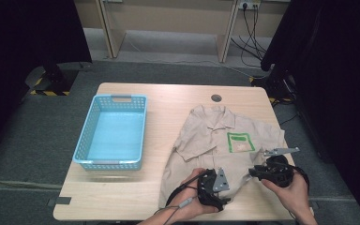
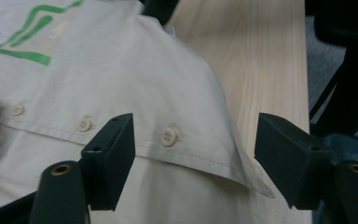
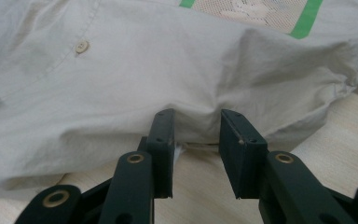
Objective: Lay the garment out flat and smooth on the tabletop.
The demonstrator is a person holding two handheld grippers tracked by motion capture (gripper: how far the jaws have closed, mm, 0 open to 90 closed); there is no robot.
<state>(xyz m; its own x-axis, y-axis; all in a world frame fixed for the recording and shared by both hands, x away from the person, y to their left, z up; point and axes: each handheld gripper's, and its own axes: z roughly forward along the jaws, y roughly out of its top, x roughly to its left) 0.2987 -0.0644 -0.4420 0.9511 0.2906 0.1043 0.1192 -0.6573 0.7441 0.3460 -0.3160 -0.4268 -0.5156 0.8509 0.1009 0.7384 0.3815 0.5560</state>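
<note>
Grey carpet surrounds a pale wooden tabletop seen from above; a beige shirt lies spread on its right half, with a blue basket on the left. Both tongs, left and right, sit at the shirt's near hem. From the left gripper view, the jaws stand wide over the button placket, gripping nothing. From the right gripper view, the jaws stand narrow at the hem edge, pads off the cloth.

Left tongs stand wide apart, right tongs slightly parted; both hands sit at the counter's near edge.
</note>
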